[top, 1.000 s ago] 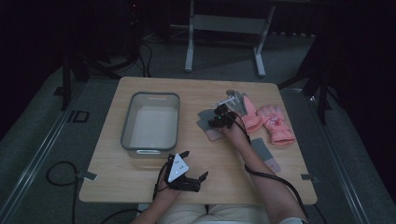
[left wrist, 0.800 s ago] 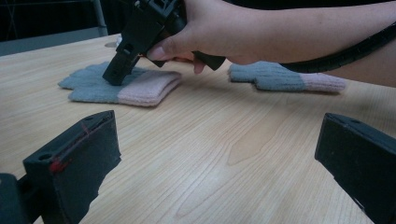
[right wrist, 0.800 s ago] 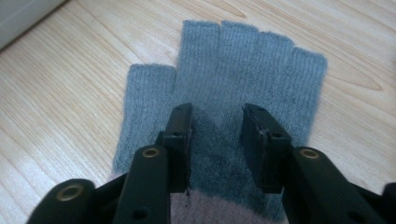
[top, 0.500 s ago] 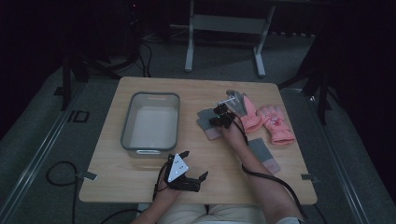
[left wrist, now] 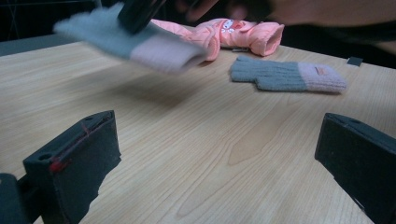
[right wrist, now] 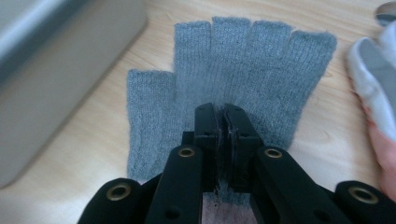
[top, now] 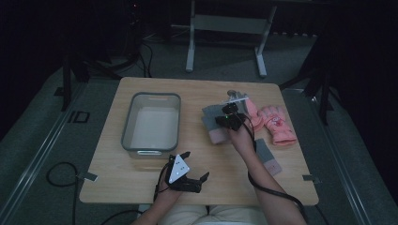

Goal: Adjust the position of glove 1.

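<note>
A grey glove (right wrist: 224,88) is pinched at its middle by the right gripper (right wrist: 223,140), whose jaws have just closed on it, above the table (top: 197,154) between the bin (top: 151,123) and the pink gloves (top: 277,123). The left gripper (top: 187,176) is held spread and empty over bare wood near the front edge. The table is ringed by grey floor and a dark room.

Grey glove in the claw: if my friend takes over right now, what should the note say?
Right claw: shut on the grey glove, pinching its knit and lifting it off the table.
Left claw: open, holding nothing, near the table's front edge.
Second grey glove lies flat at the right; pink gloves lie behind it.
The clear bin holds no gloves.
Done: one glove grabbed.
Left: probably carry it to the bin, then the others.
</note>
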### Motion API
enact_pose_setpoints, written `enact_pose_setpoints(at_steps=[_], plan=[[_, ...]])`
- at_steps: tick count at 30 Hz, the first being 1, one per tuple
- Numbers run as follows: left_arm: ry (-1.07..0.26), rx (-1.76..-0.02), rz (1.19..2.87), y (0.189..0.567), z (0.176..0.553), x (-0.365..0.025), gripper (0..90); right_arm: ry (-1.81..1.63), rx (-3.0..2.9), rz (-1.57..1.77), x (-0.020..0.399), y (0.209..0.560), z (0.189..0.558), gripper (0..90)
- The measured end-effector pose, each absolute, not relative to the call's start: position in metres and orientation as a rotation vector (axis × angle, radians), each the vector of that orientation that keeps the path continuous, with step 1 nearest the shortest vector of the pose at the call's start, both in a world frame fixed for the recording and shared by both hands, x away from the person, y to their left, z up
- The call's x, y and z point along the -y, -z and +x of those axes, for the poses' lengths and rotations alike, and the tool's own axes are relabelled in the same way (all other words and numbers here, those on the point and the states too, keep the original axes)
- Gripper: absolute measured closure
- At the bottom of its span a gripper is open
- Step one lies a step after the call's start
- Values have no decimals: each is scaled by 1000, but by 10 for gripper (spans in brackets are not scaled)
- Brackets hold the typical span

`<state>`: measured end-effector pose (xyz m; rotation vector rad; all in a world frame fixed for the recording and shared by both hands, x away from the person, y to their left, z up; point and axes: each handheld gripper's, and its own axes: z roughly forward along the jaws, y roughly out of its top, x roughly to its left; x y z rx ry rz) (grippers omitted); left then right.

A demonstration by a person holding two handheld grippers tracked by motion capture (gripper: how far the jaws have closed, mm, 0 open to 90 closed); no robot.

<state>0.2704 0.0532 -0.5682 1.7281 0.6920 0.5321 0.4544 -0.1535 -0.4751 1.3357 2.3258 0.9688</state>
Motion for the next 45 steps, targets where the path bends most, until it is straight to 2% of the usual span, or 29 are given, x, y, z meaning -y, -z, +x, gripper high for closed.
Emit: enact_pose_setpoints(at_steps=[2,3,7,13,16,32,36,45], plan=[[-537,-693,1728,568,270,-53,0,-1008,-2278,1342,159,462,431,848],[-537,-693,1728,568,270,-53,0,-1008,-2278,1342,159,462,431,848],[-553,-693,1731,568,269,-52,0,-1067,-2206,1410,171,454,394,848],[-556,-693,1730,568,270,-52,0,-1080,-2167,1489,178,466,370,849],[-555,-691,1730,568,269,-51,0,-1061,-2147,1562,183,483,358,849],[-545,-687,1733,568,270,-51,0,-929,-2115,1702,175,535,363,849],[-546,-685,1733,568,270,-51,0,-908,-2112,1704,173,545,365,822],[-543,-686,1736,568,270,-51,0,-917,-2138,1666,174,539,369,765]])
